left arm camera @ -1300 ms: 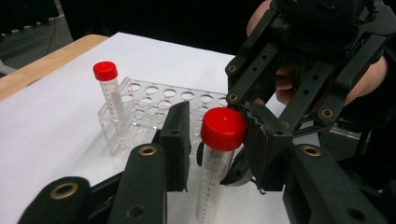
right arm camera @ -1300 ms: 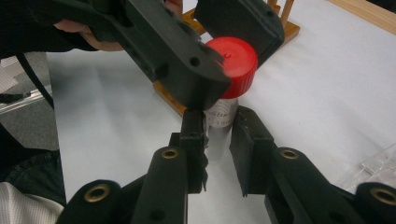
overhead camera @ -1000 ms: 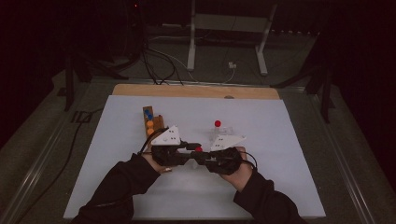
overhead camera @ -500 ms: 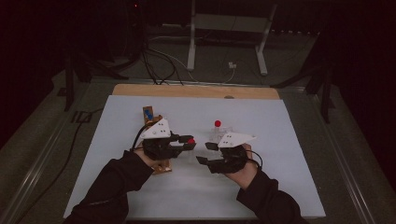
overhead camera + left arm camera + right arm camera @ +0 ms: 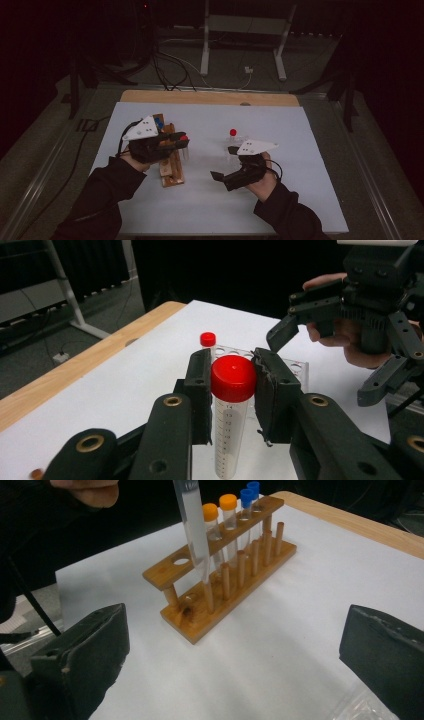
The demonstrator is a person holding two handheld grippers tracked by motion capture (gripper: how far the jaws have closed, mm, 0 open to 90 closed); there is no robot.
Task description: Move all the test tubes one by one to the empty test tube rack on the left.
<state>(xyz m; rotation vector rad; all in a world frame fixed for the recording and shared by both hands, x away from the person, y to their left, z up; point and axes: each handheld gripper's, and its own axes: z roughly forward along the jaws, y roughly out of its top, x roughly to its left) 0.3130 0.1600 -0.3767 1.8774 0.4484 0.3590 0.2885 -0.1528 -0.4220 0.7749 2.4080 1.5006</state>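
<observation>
My left gripper (image 5: 182,141) is shut on a clear tube with a red cap (image 5: 233,377), its pads pressing on the cap's sides. The tube (image 5: 195,530) hangs upright over the near end of a wooden rack (image 5: 170,165), close to an empty hole (image 5: 181,560). Two orange-capped tubes (image 5: 220,510) and two blue-capped tubes (image 5: 248,495) stand in the rack. My right gripper (image 5: 224,163) is to the right and apart from it. Its jaws have just been opening and stand wide, with nothing between the pads (image 5: 85,650).
A clear plastic rack (image 5: 295,369) holding one red-capped tube (image 5: 233,133) stands mid-table behind the right gripper. White sheet (image 5: 300,130) covers the table, with a wooden strip (image 5: 210,97) along the far edge. Cables and a metal stand (image 5: 240,30) lie beyond.
The grippers met at mid-table with the tube between them. The right gripper has let go and opened. The left gripper has carried the tube left and up over the wooden rack.
</observation>
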